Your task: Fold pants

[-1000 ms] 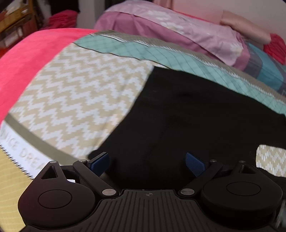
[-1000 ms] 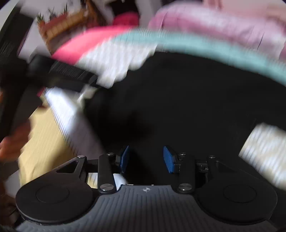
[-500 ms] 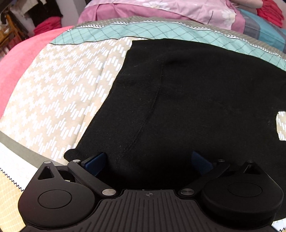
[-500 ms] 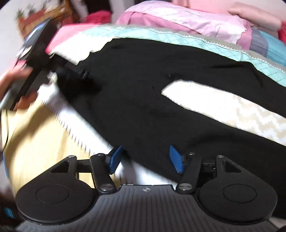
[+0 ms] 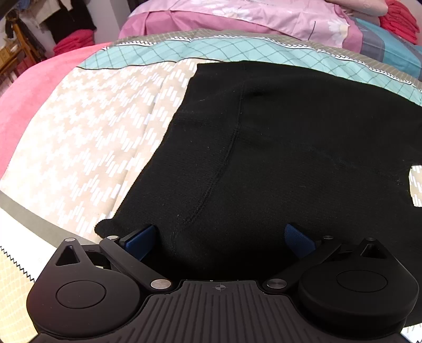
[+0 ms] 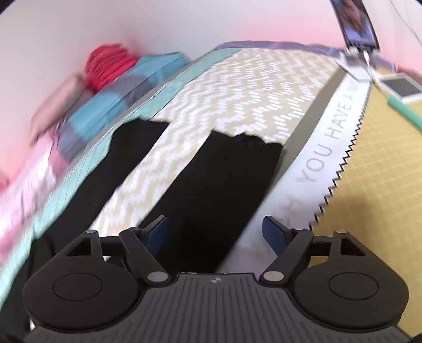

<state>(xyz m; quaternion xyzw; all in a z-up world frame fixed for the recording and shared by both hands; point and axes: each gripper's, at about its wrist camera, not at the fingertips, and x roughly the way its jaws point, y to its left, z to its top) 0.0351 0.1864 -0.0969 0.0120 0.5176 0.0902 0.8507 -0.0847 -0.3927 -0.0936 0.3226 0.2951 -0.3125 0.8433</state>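
Black pants [image 5: 277,147] lie flat on a patterned bedspread. In the left wrist view I see the waist end, with its near corner just in front of my left gripper [image 5: 221,237], which is open with the cloth between its blue pads. In the right wrist view the two legs [image 6: 219,179] stretch away, spread apart, hems at the far end. My right gripper [image 6: 215,232] is open over the near leg.
The bedspread [image 5: 87,137] has a beige zigzag field, a teal band and a yellow section [image 6: 369,171]. Pink pillows [image 5: 263,15] and a red folded stack [image 6: 108,66] lie along the far side. A phone on a stand [image 6: 356,26] stands at the bed's far corner.
My right gripper has swung from the waist area toward the legs and opened wider. My left gripper has settled at the waist corner and stays open.
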